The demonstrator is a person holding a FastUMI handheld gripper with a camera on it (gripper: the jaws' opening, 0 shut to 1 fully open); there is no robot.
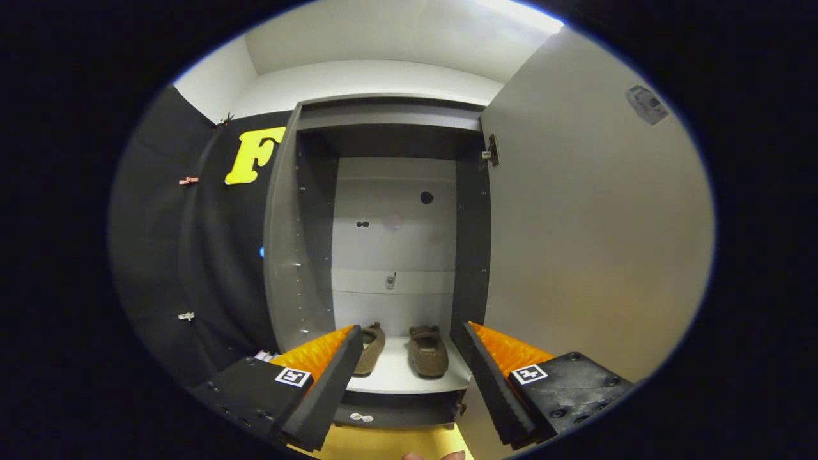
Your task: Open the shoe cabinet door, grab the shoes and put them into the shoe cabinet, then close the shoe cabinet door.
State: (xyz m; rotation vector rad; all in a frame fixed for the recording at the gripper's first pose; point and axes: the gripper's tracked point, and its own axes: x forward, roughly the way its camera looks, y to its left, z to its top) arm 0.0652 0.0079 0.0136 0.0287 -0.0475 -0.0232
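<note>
The shoe cabinet (281, 255) stands straight ahead with its door (588, 243) swung wide open on the right. Two brown shoes sit side by side on the cabinet's white bottom shelf (393, 377): the left shoe (370, 348) is partly hidden behind my left finger, the right shoe (427, 350) shows whole. My gripper (409, 335) is open with nothing between its fingers, a little in front of the shelf, and the shoes lie just beyond the fingertips.
The open door's inner face is close beside my right finger, with a hinge (491, 153) near its top. The booth's black cloth wall (211, 255) hangs left of the cabinet. A yellowish floor (390, 444) shows below the cabinet's base.
</note>
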